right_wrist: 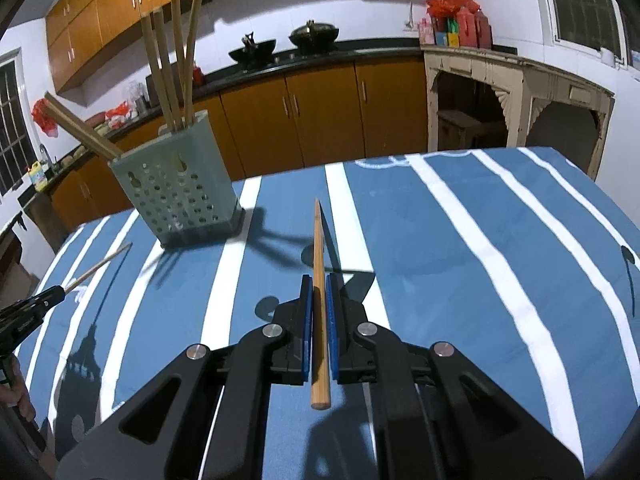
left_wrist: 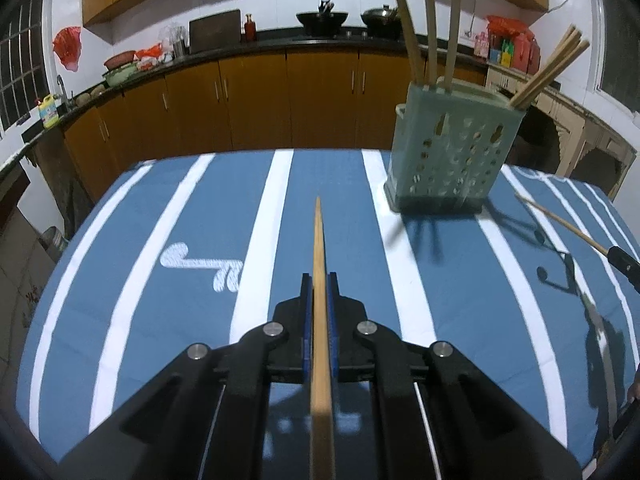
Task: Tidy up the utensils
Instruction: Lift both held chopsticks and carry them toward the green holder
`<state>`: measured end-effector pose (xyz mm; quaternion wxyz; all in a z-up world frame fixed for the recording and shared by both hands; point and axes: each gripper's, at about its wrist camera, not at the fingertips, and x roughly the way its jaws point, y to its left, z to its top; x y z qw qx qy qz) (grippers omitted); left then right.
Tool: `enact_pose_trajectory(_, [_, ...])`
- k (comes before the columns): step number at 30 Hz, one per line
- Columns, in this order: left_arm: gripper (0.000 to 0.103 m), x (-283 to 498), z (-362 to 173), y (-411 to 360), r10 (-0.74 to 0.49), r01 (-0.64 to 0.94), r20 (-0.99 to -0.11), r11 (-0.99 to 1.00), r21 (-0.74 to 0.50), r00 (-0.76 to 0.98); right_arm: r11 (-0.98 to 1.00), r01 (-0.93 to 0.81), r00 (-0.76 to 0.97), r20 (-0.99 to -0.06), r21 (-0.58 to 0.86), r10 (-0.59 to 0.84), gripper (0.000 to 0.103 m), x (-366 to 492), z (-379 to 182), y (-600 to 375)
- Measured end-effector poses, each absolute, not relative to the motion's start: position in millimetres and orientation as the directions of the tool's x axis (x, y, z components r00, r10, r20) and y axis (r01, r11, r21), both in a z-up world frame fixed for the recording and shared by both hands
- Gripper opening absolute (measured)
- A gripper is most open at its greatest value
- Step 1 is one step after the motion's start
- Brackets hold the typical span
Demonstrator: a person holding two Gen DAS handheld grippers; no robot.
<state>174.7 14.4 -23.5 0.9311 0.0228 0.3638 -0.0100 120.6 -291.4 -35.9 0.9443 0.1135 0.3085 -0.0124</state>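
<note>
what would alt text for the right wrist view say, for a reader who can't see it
The right gripper holds a wooden chopstick lengthwise between its blue pads, above a blue-and-white striped tablecloth. A pale green perforated utensil holder with more chopsticks stands ahead to the left; the left gripper enters at the left edge.
</note>
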Motion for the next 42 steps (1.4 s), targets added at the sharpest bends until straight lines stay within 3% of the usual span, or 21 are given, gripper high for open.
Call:
enact_pose_trajectory(27, [0.008, 156, 50, 17, -0.039, 0.049, -0.508, 0.999, 0.007, 0.861, 0.973, 0.050, 0.892, -0.448, 0.226, 0.058, 0.008, 113, 15, -286])
enact_pose_trajectory(42, [0.008, 156, 61, 21, -0.048, 0.049, -0.486, 0.999, -0.011, 0.873, 0.972, 0.040, 0.907, -0.417, 0.230, 0.061, 0.008, 110, 27, -285])
